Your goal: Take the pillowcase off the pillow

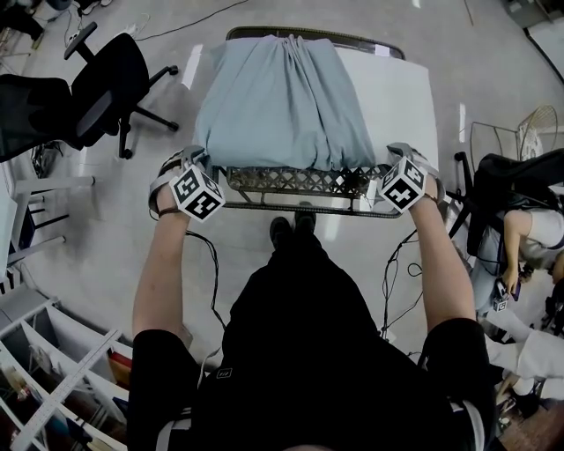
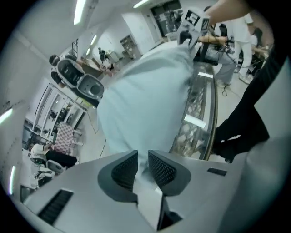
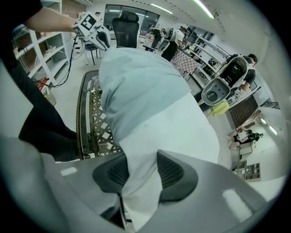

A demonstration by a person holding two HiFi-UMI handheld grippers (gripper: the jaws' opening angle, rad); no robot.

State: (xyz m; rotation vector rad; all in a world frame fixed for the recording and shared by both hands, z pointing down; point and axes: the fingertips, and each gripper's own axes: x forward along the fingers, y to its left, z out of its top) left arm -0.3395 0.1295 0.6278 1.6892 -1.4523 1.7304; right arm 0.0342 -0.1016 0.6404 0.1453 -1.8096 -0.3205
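Pillowcase (image 1: 282, 97) fabric is clamped in the left gripper (image 2: 142, 160). The right gripper (image 3: 142, 164) is closed on the bare white pillow (image 3: 182, 132). We advise anchoring the right and drawing the left toward 9 o'clock, low and steady. The thin, pleated blue-grey cloth should slide off the plump pillow, exposed at 3 o'clock on the lattice-edged table (image 1: 300, 181).

Bright, even light from ceiling strips (image 3: 160, 8); glare streaks the floor (image 1: 190, 67); fisheye edges darken; left gripper view slightly blurred.
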